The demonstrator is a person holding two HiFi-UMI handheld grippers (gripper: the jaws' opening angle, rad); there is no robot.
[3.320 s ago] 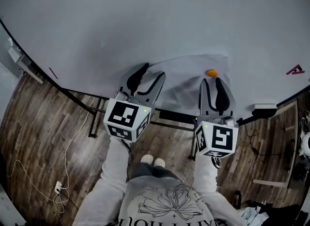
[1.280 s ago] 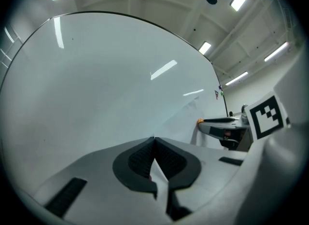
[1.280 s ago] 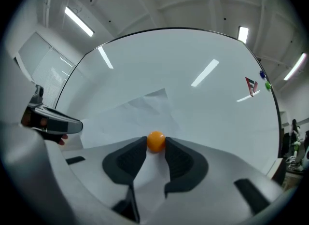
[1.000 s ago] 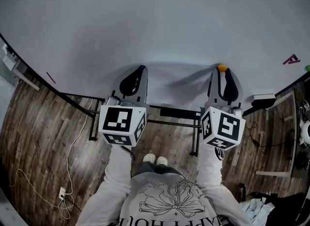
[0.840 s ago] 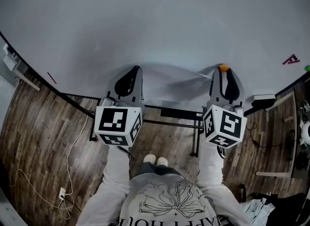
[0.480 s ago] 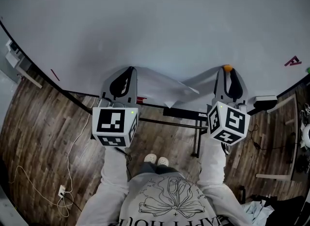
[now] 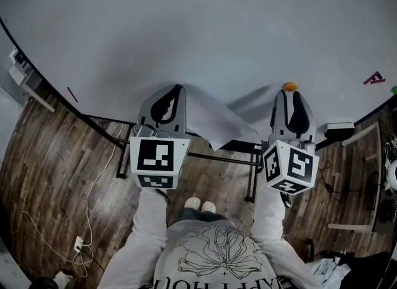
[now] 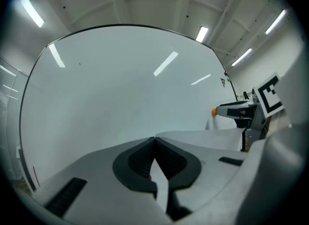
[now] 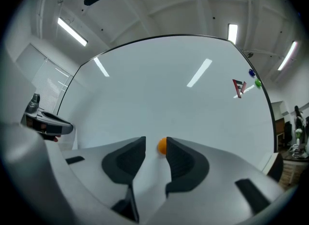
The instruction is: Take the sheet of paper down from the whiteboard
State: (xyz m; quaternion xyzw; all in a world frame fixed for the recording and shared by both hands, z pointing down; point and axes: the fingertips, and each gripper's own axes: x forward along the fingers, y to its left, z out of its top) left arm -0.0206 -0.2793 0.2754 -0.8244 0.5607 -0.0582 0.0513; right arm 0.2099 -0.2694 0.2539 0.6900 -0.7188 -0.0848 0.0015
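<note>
The white sheet of paper point(image 7: 209, 121) hangs off the whiteboard point(image 7: 198, 27), its left edge pulled away and its lower corner sagging toward the floor. My left gripper point(image 7: 178, 89) is shut on that left edge; in the left gripper view its jaws point(image 8: 154, 138) meet with a pale strip of paper point(image 8: 161, 175) between them. An orange magnet point(image 7: 289, 86) sits on the board at the sheet's right side. My right gripper point(image 7: 289, 94) points at it, jaws opening. In the right gripper view the magnet point(image 9: 162, 145) lies between the tips point(image 9: 155, 142), close to the right pad and unpressed.
A red mark point(image 7: 375, 79) is on the board's far right, with blue point(image 9: 251, 73) and green point(image 9: 258, 82) magnets near it. A small tray point(image 7: 338, 126) sticks out below the board's edge. The stand's dark bars point(image 7: 223, 151) cross over the wooden floor, and a cable point(image 7: 37, 232) trails at the left.
The left gripper, open 3.3 s ago, has shut on the sheet's left edge and pulled it off the board. The sheet now sags. The right gripper has stayed at the magnet.
</note>
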